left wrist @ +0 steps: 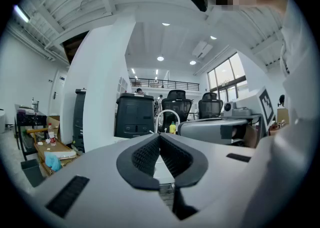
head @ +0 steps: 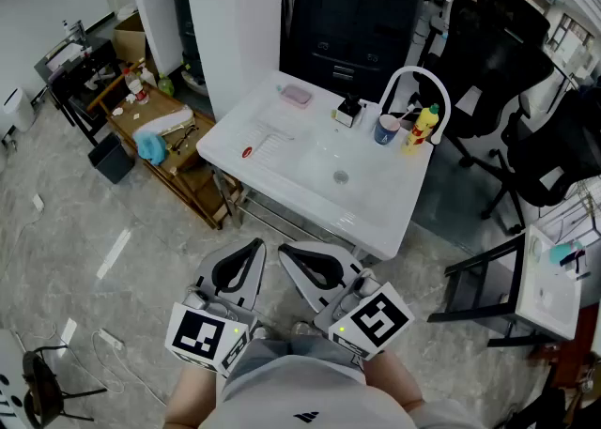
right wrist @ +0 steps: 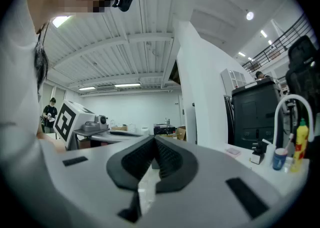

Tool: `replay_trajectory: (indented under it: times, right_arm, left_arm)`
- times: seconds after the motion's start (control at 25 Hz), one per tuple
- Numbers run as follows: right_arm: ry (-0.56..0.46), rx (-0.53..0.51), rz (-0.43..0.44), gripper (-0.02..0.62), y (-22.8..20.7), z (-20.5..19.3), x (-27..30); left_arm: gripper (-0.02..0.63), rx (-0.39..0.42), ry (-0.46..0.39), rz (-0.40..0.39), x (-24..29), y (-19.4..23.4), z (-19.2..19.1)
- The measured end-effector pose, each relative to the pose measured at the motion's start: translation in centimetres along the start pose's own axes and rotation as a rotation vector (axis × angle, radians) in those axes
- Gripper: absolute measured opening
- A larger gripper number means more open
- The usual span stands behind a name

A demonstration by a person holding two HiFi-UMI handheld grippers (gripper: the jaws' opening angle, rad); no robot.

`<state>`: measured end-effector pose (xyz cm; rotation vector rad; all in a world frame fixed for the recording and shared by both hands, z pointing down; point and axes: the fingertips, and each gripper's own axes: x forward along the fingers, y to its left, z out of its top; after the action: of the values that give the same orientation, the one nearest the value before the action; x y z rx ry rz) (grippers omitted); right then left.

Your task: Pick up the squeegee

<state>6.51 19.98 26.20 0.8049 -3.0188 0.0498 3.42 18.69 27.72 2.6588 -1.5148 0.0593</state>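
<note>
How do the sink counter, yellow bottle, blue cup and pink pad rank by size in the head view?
Largest: sink counter
Next: yellow bottle
blue cup and pink pad look alike, unranked.

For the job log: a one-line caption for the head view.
Grey left gripper and right gripper, shut and empty, side by side before a white sink table with an arched white faucet.

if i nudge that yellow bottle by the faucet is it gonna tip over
Probably, if pushed high: the yellow bottle stands upright and is tall and narrow. It looks like plastic, so it is likely light and unlikely to break, though how full it is can't be seen. The blue cup stands close beside it and might get knocked too.
</note>
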Motion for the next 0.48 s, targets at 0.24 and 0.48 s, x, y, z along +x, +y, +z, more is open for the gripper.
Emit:
replay_trajectory:
  times: [0.24,0.48]
  right_arm:
    - [0.005,-0.005,-0.005,0.008,0.02,-0.22,-0.16]
    - [0.008,-0.006,-0.001,0.008,0.69,0.01,0.33]
  left_arm:
    - [0.012,0.003,-0.008,-0.011,0.11,-0.25,0.02]
    - [0.012,0.002,-0.008,-0.009,-0.59,0.16,0.19]
